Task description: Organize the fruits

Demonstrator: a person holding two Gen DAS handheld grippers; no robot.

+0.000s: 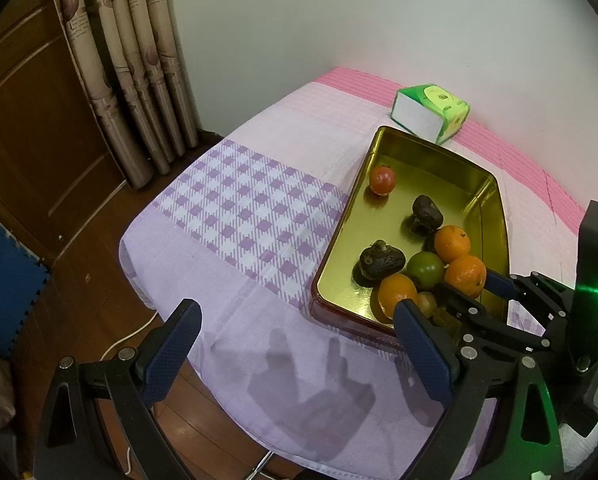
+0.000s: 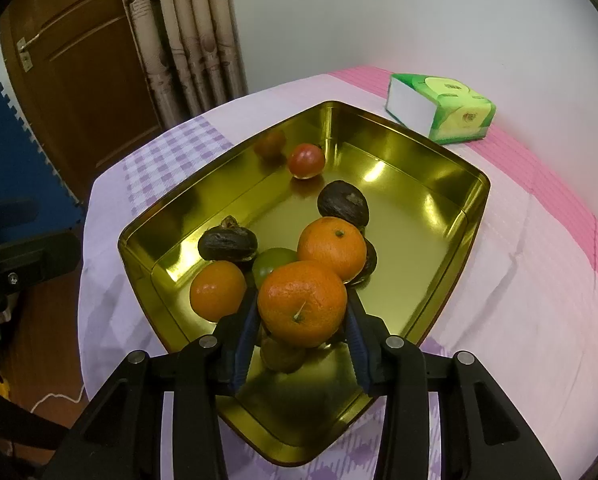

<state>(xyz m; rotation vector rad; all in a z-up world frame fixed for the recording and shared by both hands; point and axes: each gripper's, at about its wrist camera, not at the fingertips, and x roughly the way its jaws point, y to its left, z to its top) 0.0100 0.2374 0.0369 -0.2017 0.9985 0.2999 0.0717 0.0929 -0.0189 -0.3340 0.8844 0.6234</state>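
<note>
A gold tin tray (image 2: pixel 439 168) on the lilac tablecloth holds the fruit: a red one (image 2: pixel 306 160) at the far end, two dark wrinkled ones (image 2: pixel 343 202) (image 2: pixel 227 244), a green one (image 2: pixel 273 262) and two loose oranges (image 2: pixel 333 246) (image 2: pixel 217 290). My right gripper (image 2: pixel 303 314) is shut on a third orange (image 2: pixel 302 300), its blue pads (image 2: pixel 247 332) pressing both sides just above a small brown fruit (image 2: pixel 283 354) at the tray's near end. In the left wrist view the same gripper (image 1: pixel 473 286) reaches in from the right. My left gripper (image 1: pixel 297 312) stands open over bare cloth.
A green tissue box (image 1: pixel 431 114) lies behind the tray by the white wall. The table's left and near edges drop to a wooden floor with a white cable (image 1: pixel 127 336). Curtains (image 1: pixel 139 64), a wooden door and a blue foam mat (image 1: pixel 3 276) stand to the left.
</note>
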